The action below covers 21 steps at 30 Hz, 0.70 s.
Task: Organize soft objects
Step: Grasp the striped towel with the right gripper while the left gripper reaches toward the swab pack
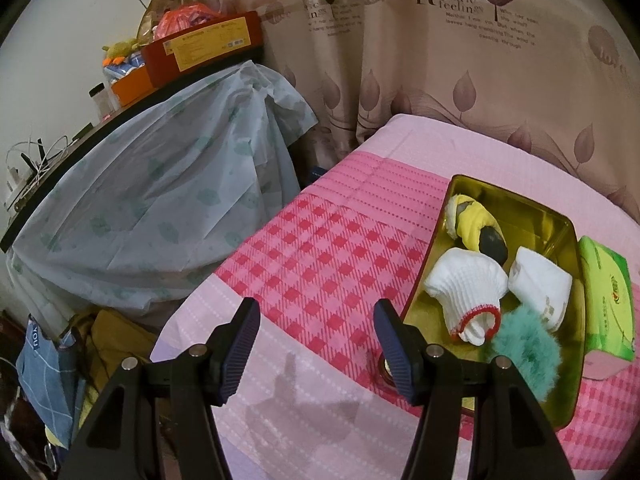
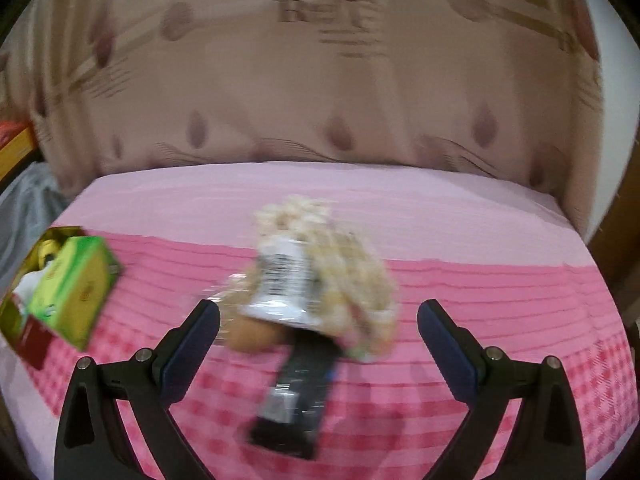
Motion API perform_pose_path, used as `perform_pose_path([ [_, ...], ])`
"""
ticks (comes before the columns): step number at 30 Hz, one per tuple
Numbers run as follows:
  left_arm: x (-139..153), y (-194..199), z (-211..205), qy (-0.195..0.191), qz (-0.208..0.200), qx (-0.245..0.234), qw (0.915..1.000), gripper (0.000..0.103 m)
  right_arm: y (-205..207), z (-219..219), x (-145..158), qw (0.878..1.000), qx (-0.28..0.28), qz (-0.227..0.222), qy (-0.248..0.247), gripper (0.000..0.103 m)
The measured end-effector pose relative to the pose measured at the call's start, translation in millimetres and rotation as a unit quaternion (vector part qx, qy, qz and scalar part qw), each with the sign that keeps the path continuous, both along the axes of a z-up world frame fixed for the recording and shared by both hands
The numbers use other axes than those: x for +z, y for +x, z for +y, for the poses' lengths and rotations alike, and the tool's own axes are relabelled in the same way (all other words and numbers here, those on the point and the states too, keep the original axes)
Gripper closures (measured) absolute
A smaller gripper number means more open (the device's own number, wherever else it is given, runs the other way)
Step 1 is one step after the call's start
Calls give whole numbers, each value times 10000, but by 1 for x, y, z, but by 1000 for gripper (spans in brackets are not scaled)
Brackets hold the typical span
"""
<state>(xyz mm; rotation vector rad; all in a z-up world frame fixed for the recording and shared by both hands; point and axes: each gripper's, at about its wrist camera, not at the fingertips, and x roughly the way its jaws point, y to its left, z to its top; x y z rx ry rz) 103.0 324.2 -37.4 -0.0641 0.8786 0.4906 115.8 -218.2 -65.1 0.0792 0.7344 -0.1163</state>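
The tin (image 1: 436, 248) on the bed (image 1: 320, 264) serves as the collecting place: a yellow toy (image 1: 476, 224), two white socks (image 1: 464, 284) and a teal puff (image 1: 524, 348) already lie inside it, with a green tissue pack (image 1: 608, 292) touching its far side. A blurred cream fluffy bundle (image 2: 320, 264) with a black handle lies loose right of the tin, likely next. The right gripper (image 2: 319, 334) straddles it with jaws spread wide, pinching nothing. The left gripper (image 1: 316, 344) hangs just left of the tin, jaws spread and empty.
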Motion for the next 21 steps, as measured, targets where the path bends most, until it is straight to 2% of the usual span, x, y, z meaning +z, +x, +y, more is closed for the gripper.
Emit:
perform_pose_path([
  [6,-2,3,-9,148,36,-134,9998,42,17,-26,-14,9998,-162,114,50,5],
  [13,-1,4,-38,486,-12,-588,9971,42,53,-30,-28,9994,39,352,26,17],
  [14,0,4,-46,529,-33,-695,9962,42,57,-31,-31,9992,53,390,48,21],
  [16,2,4,-60,515,-60,-932,9943,42,65,-37,-37,9986,84,508,141,26],
  [21,6,15,-103,269,-82,-1566,9873,42,70,-49,-51,9976,142,638,234,30],
])
